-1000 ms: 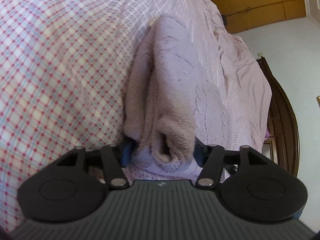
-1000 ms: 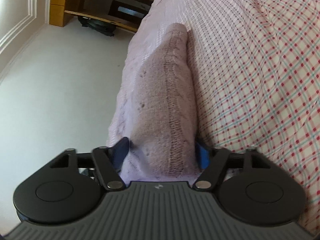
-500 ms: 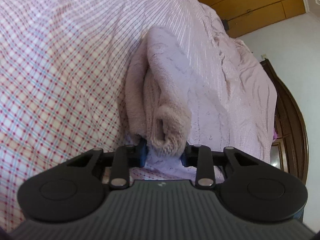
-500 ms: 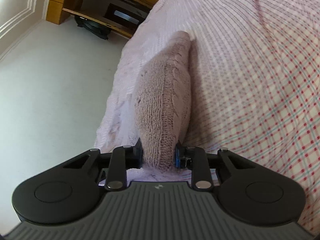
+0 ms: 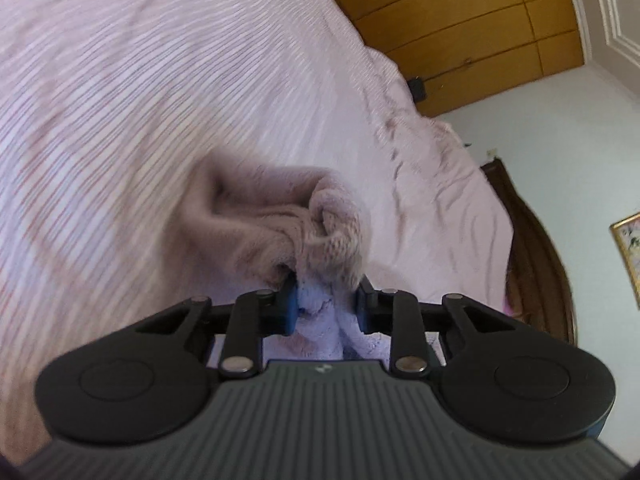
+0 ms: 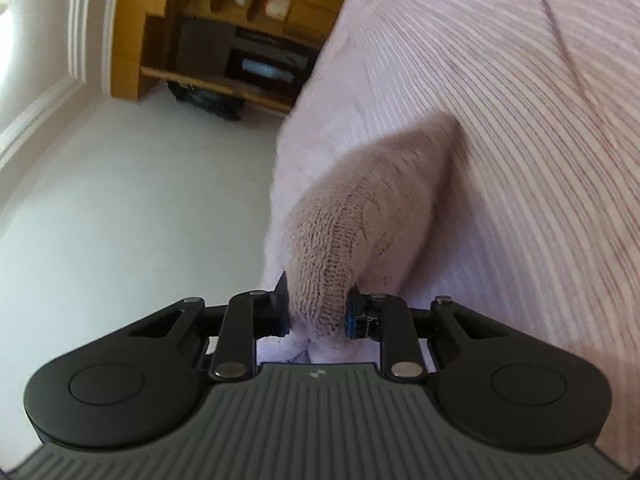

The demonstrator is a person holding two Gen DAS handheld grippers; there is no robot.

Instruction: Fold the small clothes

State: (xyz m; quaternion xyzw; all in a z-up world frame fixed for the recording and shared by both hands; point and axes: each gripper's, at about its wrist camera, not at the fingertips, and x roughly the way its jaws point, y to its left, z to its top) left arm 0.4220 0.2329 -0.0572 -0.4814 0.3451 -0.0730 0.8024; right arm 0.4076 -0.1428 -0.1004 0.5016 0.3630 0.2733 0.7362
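Note:
A small pale pink knit garment [image 5: 280, 224] lies bunched on the checked bedspread [image 5: 120, 80]. My left gripper [image 5: 326, 304] is shut on a rolled edge of it, the cloth bulging out between the blue pads. In the right wrist view the same knit garment [image 6: 360, 220] rises as a cone from the bed. My right gripper [image 6: 318, 312] is shut on its other end. Both views are blurred by motion. The stretch of cloth between the two grippers is hidden.
The bedspread [image 6: 520, 120] fills most of both views and drops off at its edge to a white floor [image 6: 120, 200]. A wooden shelf unit [image 6: 224, 52] stands beyond. A wooden wardrobe [image 5: 460, 28] and a dark headboard [image 5: 536, 264] are on the left gripper's far side.
Both grippers closed on the knit garment's ends, then lifted and swung it over the bed. The cloth has bunched up and both views have tilted toward the room.

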